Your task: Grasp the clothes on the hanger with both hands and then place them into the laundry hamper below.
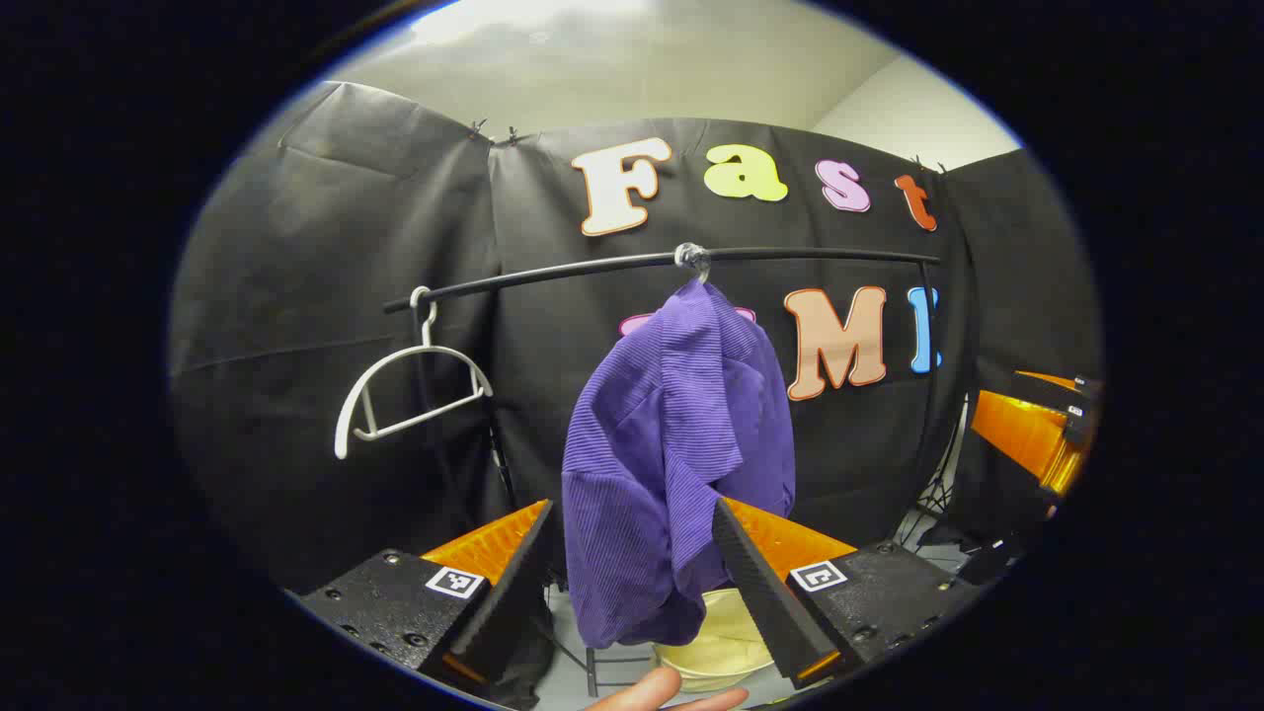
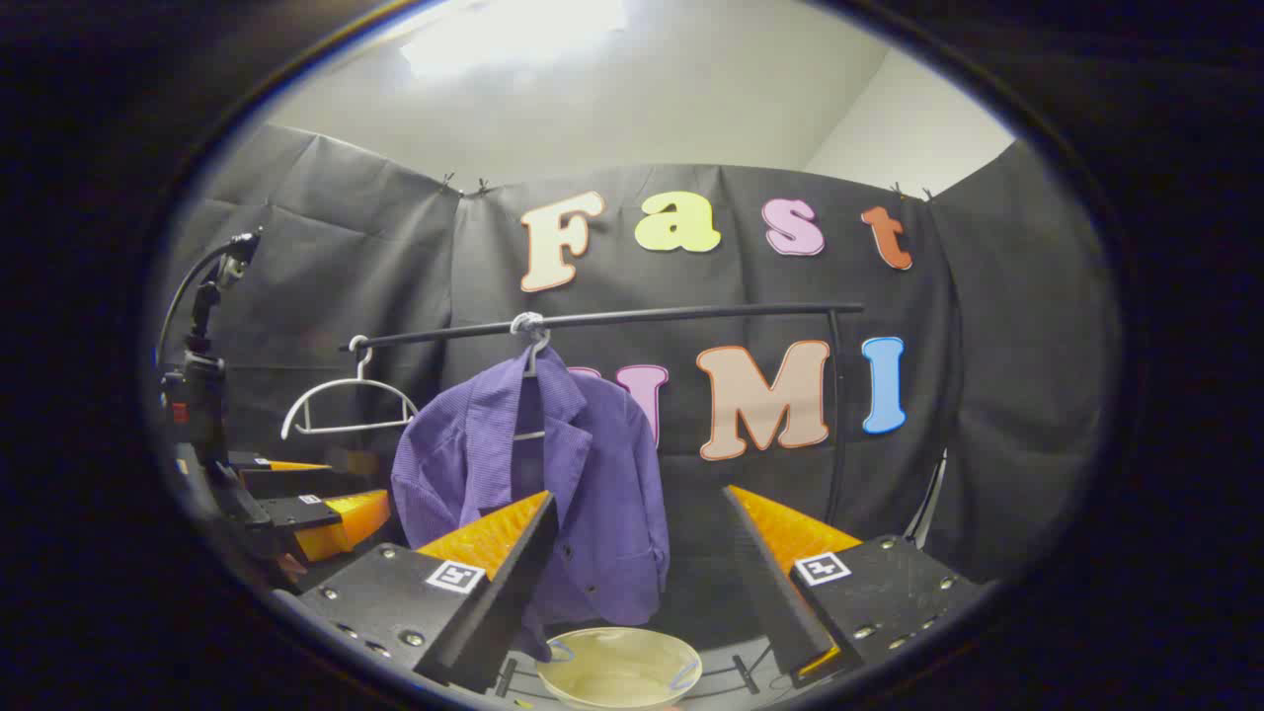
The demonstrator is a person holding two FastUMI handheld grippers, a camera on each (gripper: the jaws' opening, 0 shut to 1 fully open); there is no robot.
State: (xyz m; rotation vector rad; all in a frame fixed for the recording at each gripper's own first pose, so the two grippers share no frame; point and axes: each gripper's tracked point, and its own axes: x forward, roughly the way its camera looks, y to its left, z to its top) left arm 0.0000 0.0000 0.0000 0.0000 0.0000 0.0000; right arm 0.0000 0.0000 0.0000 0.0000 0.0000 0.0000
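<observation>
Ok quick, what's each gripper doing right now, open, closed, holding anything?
Left gripper: open, fingers framing the purple jacket, not gripping it.
Right gripper: open, holding nothing.

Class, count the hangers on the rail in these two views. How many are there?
2. An empty white hanger hangs near the rail's left end. A second hanger, mostly hidden, carries the purple shirt further along, above the hamper.

Both views face rail [image 1: 652, 262]; left nearer; shared jacket [image 2: 553, 464].
</observation>
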